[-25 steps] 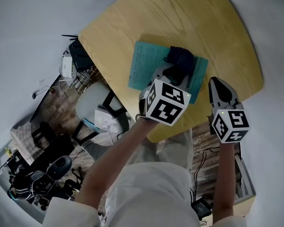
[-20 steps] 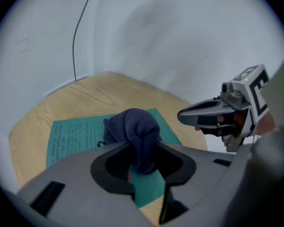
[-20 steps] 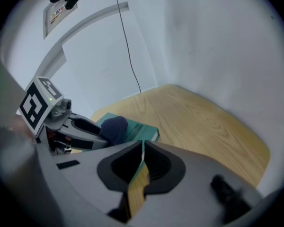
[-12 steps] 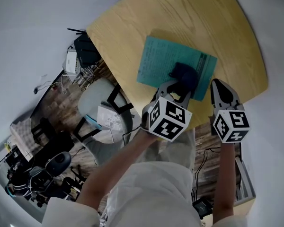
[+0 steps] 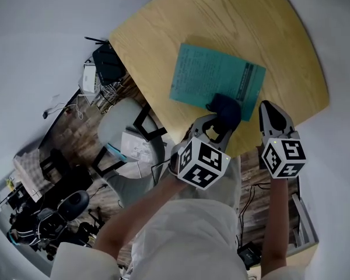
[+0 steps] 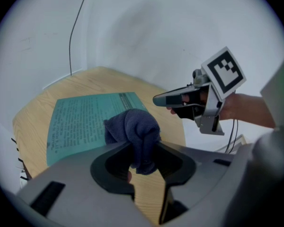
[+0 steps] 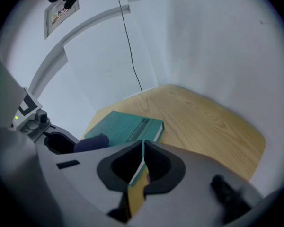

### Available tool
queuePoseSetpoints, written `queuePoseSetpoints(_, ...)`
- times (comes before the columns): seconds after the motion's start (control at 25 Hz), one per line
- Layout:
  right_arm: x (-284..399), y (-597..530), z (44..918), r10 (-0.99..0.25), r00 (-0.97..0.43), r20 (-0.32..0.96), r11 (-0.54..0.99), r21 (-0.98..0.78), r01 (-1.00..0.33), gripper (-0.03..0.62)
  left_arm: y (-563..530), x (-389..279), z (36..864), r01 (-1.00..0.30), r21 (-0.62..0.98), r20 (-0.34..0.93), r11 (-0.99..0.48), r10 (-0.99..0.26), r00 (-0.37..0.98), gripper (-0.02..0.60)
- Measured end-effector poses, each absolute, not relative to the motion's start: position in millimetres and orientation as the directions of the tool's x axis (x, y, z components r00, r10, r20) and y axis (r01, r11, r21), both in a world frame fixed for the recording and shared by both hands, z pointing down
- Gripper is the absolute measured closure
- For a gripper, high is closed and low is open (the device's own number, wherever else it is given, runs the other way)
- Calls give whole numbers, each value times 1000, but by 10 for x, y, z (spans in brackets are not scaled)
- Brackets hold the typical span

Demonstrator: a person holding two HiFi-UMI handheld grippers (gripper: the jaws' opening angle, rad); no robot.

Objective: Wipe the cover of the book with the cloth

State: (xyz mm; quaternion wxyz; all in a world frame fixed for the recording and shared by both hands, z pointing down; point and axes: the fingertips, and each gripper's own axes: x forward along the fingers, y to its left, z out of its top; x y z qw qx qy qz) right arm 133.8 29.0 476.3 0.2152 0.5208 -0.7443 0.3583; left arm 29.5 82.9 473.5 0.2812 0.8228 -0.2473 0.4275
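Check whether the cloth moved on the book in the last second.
Yes. The cloth, held in the left gripper, slid across the book from the far edge to the near edge, toward the person.

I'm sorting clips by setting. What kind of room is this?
Likely an office or lab: a wooden table between white walls, a chair beside it, and tangled cables with a black device nearby.
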Motion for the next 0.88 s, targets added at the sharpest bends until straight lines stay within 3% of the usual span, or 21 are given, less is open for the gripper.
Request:
queuePoseSetpoints(0.4, 1485, 399, 4722, -632, -342, 695, 153, -321, -935, 560, 435, 667, 4438, -632, 239, 798, -737, -221, 560, 439)
queuePoseSetpoints(0.88, 1703, 298, 4744, -636, -340, 692, 138, -332, -933, 560, -109, 1084, 4680, -643, 216, 806, -735, -237, 542, 439)
